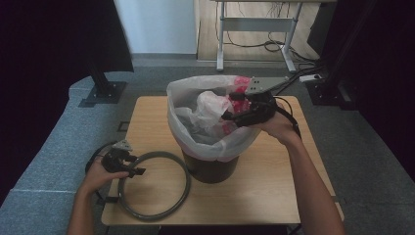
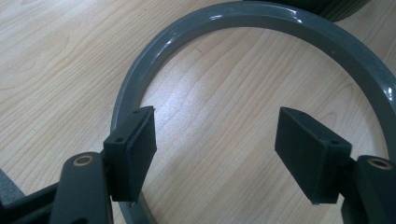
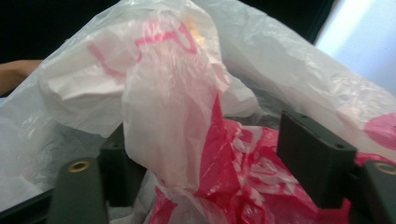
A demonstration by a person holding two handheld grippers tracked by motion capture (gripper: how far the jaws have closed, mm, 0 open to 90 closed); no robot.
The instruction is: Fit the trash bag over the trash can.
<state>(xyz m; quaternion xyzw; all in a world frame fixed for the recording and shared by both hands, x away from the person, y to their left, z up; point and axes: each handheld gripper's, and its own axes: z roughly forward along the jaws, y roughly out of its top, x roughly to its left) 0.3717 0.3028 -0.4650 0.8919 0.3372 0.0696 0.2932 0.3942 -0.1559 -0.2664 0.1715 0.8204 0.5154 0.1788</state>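
Our right gripper [image 1: 234, 115] hangs over the bin's [image 1: 210, 169] mouth at mid-table, jaws wide — the white and red plastic bag [image 3: 173, 107] bunches up between them, unpinched as far as we can tell. The grey ring [image 1: 161, 183] lies flat at the near left, far closer to our left gripper [image 1: 131, 165], whose half-open jaws straddle its rim without clamping it — we judge the ring is that hand's to lift.
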